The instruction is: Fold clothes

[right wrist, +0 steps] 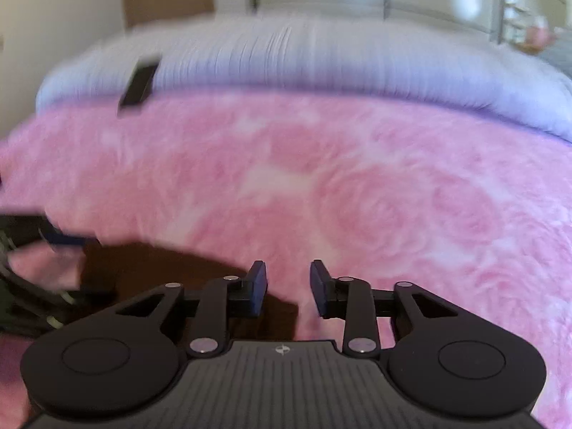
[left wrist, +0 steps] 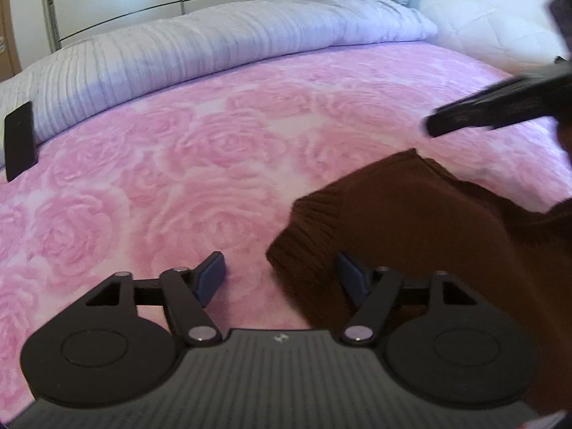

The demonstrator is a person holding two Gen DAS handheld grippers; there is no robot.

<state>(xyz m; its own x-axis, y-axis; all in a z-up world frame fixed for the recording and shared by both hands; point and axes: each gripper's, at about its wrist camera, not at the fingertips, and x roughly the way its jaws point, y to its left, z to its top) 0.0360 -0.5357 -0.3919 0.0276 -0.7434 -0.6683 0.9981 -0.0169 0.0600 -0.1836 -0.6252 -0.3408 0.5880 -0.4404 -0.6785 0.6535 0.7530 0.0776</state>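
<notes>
Now we hold left claw (left wrist: pixel 280 275) open, low over pink rose blanket (left wrist: pixel 178 164). Brown sweater (left wrist: pixel 411 221) lies to its right, ribbed cuff (left wrist: pixel 314 228) just inside right pad, long way running right. Right claw (right wrist: pixel 287 286) half open, empty, sweater down-left. Black phone (left wrist: pixel 19 141) far off. Nothing blocks.

One brown sweater (left wrist: pixel 411 221), one pink blanket (left wrist: pixel 178 178), seemingly one black phone (left wrist: pixel 19 139).

Soft, even daylight, bright and without hard shadows. The left wrist view is sharp ahead of its jaws, blurred only at the far right edge. The right wrist view is smeared throughout (motion blur). Fisheye bending curves both frames' edges.
</notes>
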